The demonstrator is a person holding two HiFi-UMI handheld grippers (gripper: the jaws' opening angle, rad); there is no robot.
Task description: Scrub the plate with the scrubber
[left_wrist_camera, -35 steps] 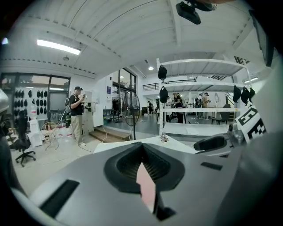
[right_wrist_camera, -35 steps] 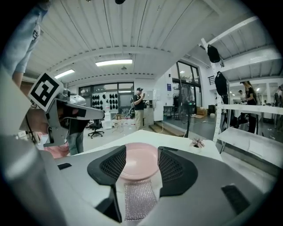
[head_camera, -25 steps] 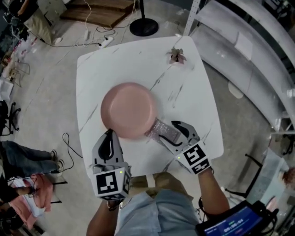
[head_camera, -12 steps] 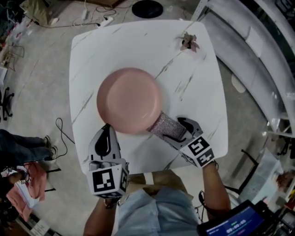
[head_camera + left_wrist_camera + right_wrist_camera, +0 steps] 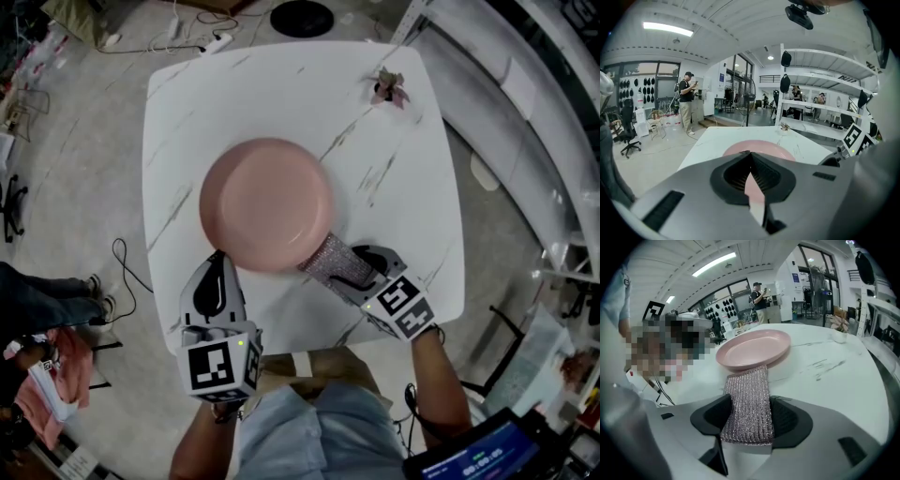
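A pink plate (image 5: 267, 202) lies on the white marble table (image 5: 403, 187); it also shows in the left gripper view (image 5: 761, 146) and the right gripper view (image 5: 752, 348). My left gripper (image 5: 221, 256) sits at its near-left rim with the jaws closed together (image 5: 750, 154), pinching the rim. A silvery mesh scrubber (image 5: 330, 260) is clamped in my right gripper (image 5: 356, 269), whose jaws have just been closing on it. The scrubber (image 5: 746, 385) sticks out flat from the gripper (image 5: 749, 404), and its far end touches the plate's near-right rim.
A small potted plant (image 5: 389, 86) stands at the table's far right corner. On the floor beyond the table are a black stand base (image 5: 300, 17) and cables (image 5: 122, 262). White shelving (image 5: 525, 112) runs along the right. A person (image 5: 686, 101) stands far off.
The plate, blurred a second ago, now lies sharp and still on the table. Both grippers have kept their places at its near rim, with the scrubber's tip against that rim.
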